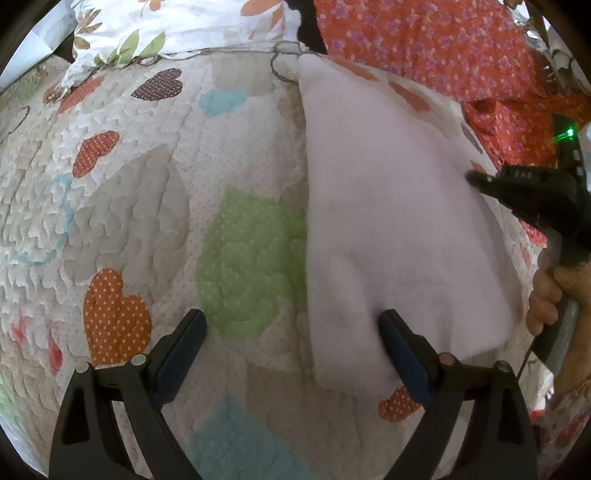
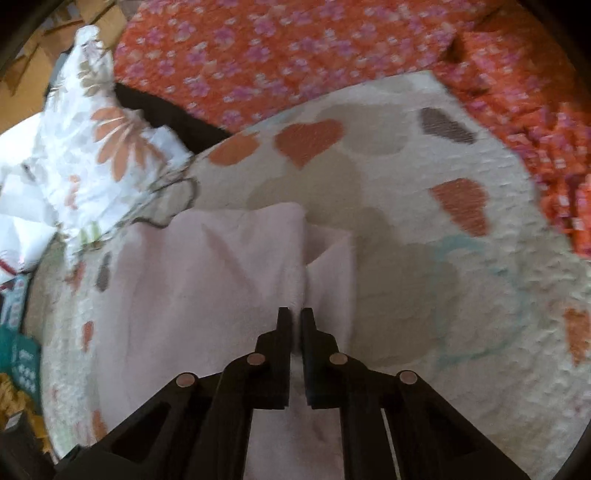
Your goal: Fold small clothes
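Wide apart stand the jaws of the left gripper [image 1: 291, 332], its two black fingers with dark blue pads hovering low over the bed; one finger sits above the quilt, the other over the near edge of the pale pink fleece garment [image 1: 391, 206]. Across from it the right gripper [image 2: 295, 317] has its jaws pinched nearly together on a raised fold of that same soft garment, the cloth pulled up between the black fingertips [image 2: 283, 325]. From the left wrist view the right gripper [image 1: 480, 181] shows at the garment's far side edge, its nose pressed into the fabric, a green light glowing on its body and the person's right hand [image 1: 550, 291] wrapped around the grip below. The garment lies spread on the cream quilted bedspread with orange, brown, green and blue dotted hearts [image 1: 155, 206], one layer already lapped over another so a narrower flap [image 2: 328, 266] shows beside the broader panel in the right wrist view. Beyond the quilt a crumpled orange-red cloth with small pink flowers [image 1: 436, 44] is heaped along the far side, and a white pillow printed with orange flowers and green leaves [image 1: 177, 26] rests at the quilt's corner, just beside the garment's far tip
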`<state>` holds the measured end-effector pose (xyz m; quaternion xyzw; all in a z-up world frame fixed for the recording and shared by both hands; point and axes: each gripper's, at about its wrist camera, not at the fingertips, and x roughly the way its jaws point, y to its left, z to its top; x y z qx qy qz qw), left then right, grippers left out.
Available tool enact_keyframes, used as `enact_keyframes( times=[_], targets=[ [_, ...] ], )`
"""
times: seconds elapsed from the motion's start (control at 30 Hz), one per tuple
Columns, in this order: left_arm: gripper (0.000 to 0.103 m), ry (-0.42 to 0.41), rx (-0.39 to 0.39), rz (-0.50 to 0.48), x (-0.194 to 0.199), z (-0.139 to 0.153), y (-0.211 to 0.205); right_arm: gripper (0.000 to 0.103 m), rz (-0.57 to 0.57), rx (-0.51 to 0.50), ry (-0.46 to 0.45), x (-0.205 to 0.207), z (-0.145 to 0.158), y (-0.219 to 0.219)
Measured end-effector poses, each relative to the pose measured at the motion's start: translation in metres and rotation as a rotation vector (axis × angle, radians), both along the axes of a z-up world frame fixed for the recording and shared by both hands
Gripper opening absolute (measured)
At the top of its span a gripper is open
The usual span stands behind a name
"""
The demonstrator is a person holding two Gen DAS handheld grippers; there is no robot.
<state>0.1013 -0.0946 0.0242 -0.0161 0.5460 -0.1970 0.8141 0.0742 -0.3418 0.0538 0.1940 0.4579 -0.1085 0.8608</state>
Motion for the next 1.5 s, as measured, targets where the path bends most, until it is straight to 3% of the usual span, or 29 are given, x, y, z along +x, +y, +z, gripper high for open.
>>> enact_keyframes(
  times=[0.07, 0.17, 0.3, 0.4, 0.5, 0.57, 0.63, 0.67, 0.7, 0.83, 1.03, 1.13, 1.23, 1.4, 1.5],
  targets=[
    [0.094, 0.006, 0.003, -0.001, 0.0, -0.002, 0.0, 0.001, -0.068, -0.112, 0.058, -0.005, -0.006, -0.007],
    [0.094, 0.015, -0.002, 0.001, 0.001, -0.002, 0.001, 0.002, -0.146, -0.026, 0.105, -0.013, -0.017, -0.03],
    [0.094, 0.011, -0.012, -0.001, -0.001, 0.001, 0.005, 0.002, -0.096, 0.035, -0.03, -0.018, 0.005, -0.023],
    [0.094, 0.012, -0.047, 0.016, -0.002, 0.007, 0.014, 0.002, 0.065, 0.104, -0.128, -0.017, 0.022, 0.014],
    [0.094, -0.002, -0.057, 0.025, -0.003, 0.012, 0.024, 0.002, 0.258, 0.293, -0.145, -0.01, 0.022, 0.057],
    [0.094, -0.008, -0.051, 0.024, -0.003, 0.013, 0.027, 0.003, 0.351, 0.499, -0.118, 0.008, 0.012, 0.08],
    [0.094, 0.002, -0.056, 0.021, -0.002, 0.012, 0.029, 0.009, 0.421, 0.668, -0.075, 0.038, -0.001, 0.102],
    [0.094, 0.006, -0.06, 0.022, -0.002, 0.012, 0.03, 0.021, 0.44, 0.704, -0.046, 0.055, -0.008, 0.112],
    [0.094, 0.007, -0.061, 0.022, -0.002, 0.012, 0.03, 0.027, 0.426, 0.689, -0.013, 0.075, -0.016, 0.119],
    [0.094, -0.011, -0.065, 0.013, -0.003, 0.018, 0.034, 0.027, 0.306, 0.553, 0.053, 0.141, -0.029, 0.118],
    [0.094, -0.005, -0.056, 0.044, 0.002, 0.016, 0.05, 0.028, 0.065, 0.443, 0.023, 0.193, -0.021, 0.075],
    [0.094, 0.013, -0.062, 0.095, 0.006, 0.014, 0.064, 0.034, 0.029, 0.427, -0.029, 0.188, -0.003, 0.063],
    [0.094, 0.003, -0.071, 0.117, 0.006, 0.02, 0.072, 0.038, 0.115, 0.408, -0.046, 0.158, 0.018, 0.073],
    [0.094, -0.027, -0.086, 0.111, -0.002, 0.03, 0.073, 0.038, 0.25, 0.475, -0.057, 0.061, 0.035, 0.08],
    [0.094, -0.035, -0.078, 0.1, -0.007, 0.031, 0.068, 0.038, 0.245, 0.498, -0.009, -0.006, 0.017, 0.073]
  ],
)
